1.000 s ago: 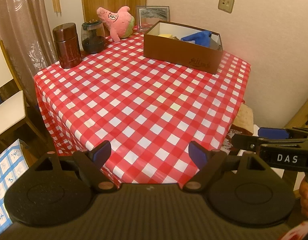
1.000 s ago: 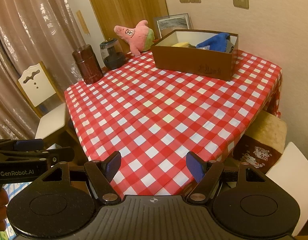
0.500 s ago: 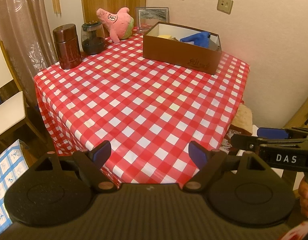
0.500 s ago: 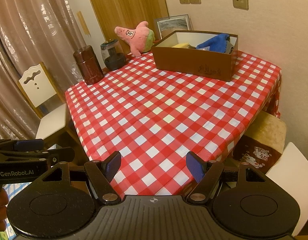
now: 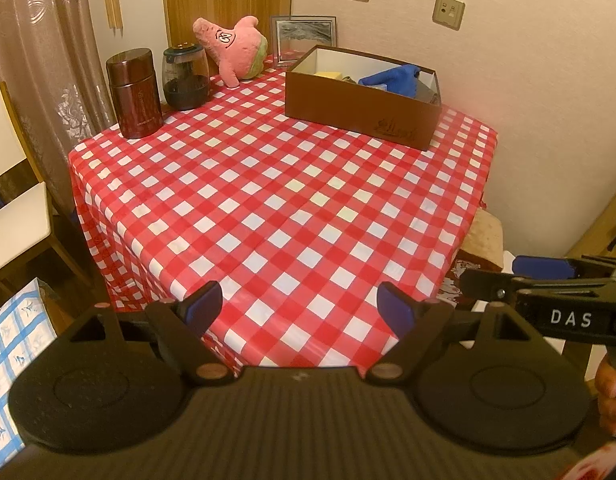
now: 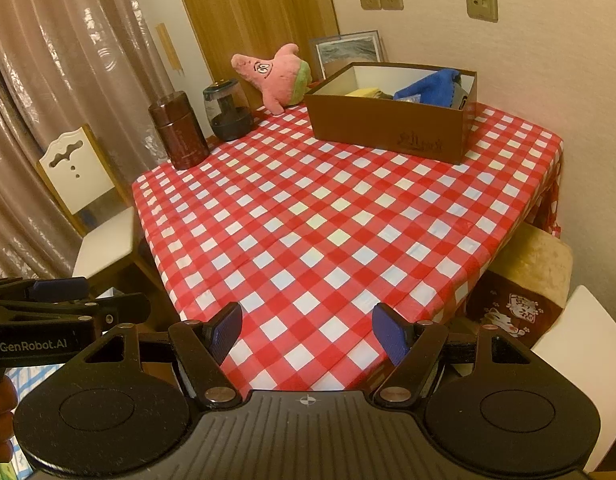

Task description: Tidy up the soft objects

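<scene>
A pink star-shaped plush toy leans at the far edge of the red-checked table. To its right stands a brown open box holding a blue soft item and a yellow one. My left gripper hangs open over the table's near edge with nothing between its fingers. My right gripper is open and empty too, beside the left one and just as far from the toys.
A dark brown canister and a glass jar stand at the far left corner. A framed picture leans on the wall. White chairs flank the table's left; a padded stool sits on its right.
</scene>
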{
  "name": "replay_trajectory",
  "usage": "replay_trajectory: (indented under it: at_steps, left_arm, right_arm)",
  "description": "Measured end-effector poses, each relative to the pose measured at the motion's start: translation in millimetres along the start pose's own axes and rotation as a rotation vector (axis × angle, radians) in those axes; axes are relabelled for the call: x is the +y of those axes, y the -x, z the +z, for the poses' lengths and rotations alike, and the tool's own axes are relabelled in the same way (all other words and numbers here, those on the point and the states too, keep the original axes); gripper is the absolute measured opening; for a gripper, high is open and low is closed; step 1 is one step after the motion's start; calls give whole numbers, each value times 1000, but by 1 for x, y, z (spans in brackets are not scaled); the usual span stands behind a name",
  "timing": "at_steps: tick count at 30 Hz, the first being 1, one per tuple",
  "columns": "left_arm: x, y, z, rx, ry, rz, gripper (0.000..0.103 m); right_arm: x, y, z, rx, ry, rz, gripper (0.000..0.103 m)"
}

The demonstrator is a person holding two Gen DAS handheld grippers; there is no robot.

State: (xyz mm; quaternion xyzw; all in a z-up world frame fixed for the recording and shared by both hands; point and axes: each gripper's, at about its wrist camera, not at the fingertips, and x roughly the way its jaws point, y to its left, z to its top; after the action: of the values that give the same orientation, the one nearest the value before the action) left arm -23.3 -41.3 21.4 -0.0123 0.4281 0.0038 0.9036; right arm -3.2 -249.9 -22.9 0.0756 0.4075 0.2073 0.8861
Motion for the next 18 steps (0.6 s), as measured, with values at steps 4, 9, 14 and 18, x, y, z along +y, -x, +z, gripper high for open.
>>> replay_trajectory:
  at_steps: [4, 9, 14, 18]
  left_arm:
    - [0, 0, 0, -1, 0, 0, 83]
    - [-1, 1, 0, -2, -1, 0, 83]
    - [-1, 1, -1, -2, 0, -1, 83]
    - [-1, 1, 0, -4, -1, -1, 83]
  right_arm:
    - [0, 0, -1, -1, 1, 0, 72]
    - [-1, 0, -1, 0, 0, 1, 72]
    - [-2, 0, -1, -1, 2, 2, 72]
    - [-1, 0, -1, -2, 1, 1, 72]
